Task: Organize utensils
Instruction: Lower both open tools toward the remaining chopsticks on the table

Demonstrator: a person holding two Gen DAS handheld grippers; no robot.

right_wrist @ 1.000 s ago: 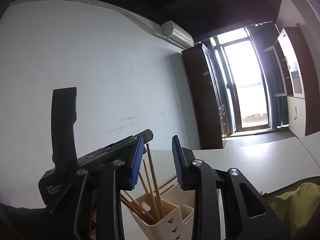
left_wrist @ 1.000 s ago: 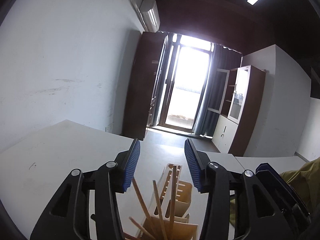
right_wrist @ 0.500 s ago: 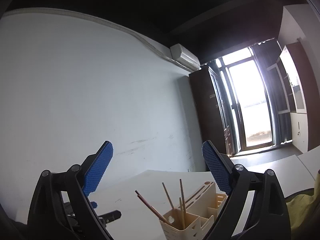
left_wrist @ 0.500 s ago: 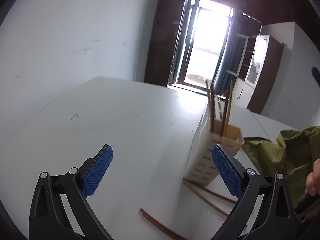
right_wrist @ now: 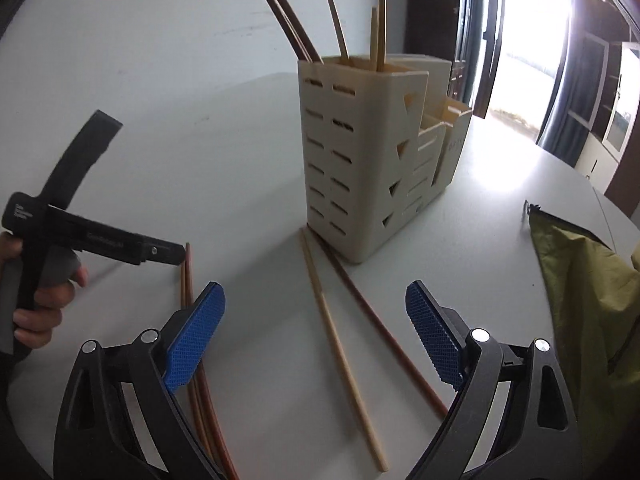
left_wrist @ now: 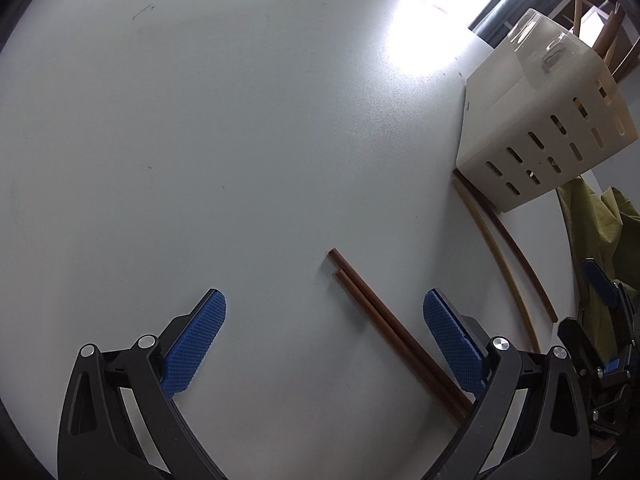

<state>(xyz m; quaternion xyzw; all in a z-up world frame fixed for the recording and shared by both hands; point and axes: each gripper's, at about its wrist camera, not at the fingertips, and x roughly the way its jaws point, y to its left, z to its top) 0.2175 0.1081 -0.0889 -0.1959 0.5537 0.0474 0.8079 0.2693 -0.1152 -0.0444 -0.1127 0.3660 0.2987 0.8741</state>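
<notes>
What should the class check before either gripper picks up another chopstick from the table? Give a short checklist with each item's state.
1. Left gripper open and empty: ok.
2. Right gripper open and empty: ok.
3. Dark brown pair lies between the left fingers: ok, though close to the right-hand pad.
4. Light chopstick and dark chopstick lie between the right fingers, apart from each other: ok.
5. Utensil holder upright on the table: ok.
6. Room left in the holder's tall compartment: cannot tell.
</notes>
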